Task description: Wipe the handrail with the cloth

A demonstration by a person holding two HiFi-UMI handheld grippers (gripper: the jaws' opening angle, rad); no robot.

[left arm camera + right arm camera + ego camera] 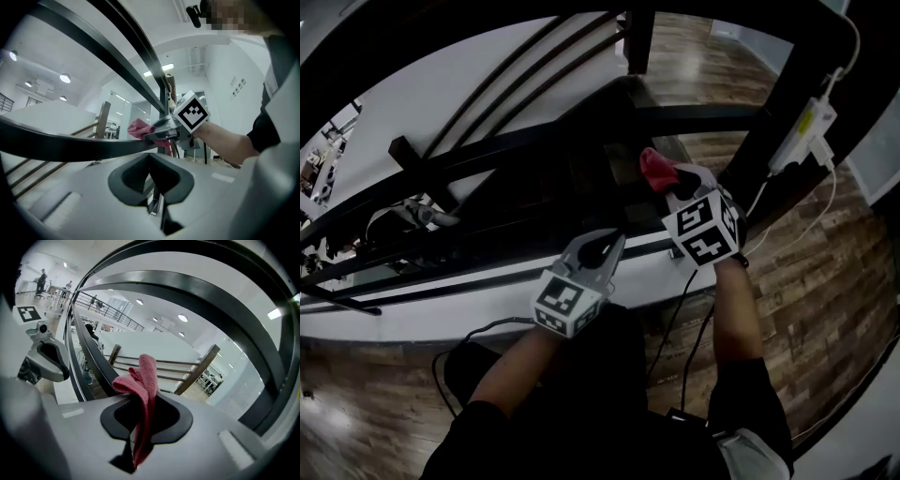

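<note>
The black handrail (516, 141) runs across in front of both grippers, with wooden floor (825, 272) below it. The right gripper (673, 183) is clenched on a pink cloth (654, 167). The cloth's folded end sticks out past the jaws and seems to rest on the rail, close to the dark post (769, 141) that carries a white power adapter (802, 131). The left gripper (602, 248) hovers just beside the rail with its jaws together and nothing between them.
</note>
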